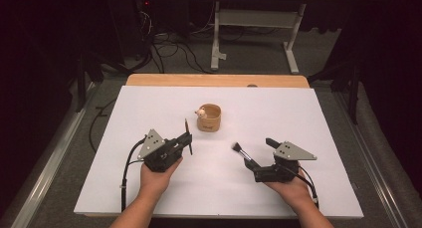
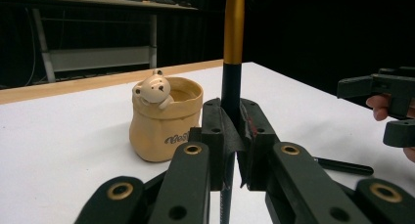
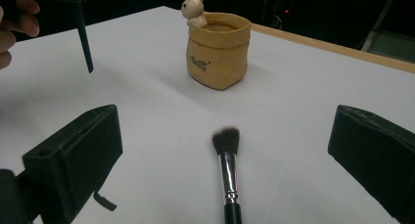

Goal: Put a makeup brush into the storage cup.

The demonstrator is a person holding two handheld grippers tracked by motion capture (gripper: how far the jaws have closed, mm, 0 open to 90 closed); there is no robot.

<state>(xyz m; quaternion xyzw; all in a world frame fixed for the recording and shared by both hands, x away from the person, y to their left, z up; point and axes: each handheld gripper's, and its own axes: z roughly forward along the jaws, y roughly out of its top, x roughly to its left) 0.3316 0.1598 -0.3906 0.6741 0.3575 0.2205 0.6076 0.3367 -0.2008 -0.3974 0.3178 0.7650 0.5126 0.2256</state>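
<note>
We count two brushes (image 1: pixel 188 135) (image 1: pixel 244 154), one pot (image 1: pixel 209 117) with one bear (image 1: pixel 201 111) on its rim, two grippers (image 1: pixel 185 143) (image 1: pixel 261 156), one table (image 1: pixel 149 98).

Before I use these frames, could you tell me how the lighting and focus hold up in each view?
High view: the white table is evenly lit, surroundings dark, soft overall. Left gripper view: the left gripper and its gold-and-black brush handle are slightly soft, the bear pot clearer. Right gripper view: the makeup brush is fairly sharp; the right gripper has dark, blurred jaws.
</note>
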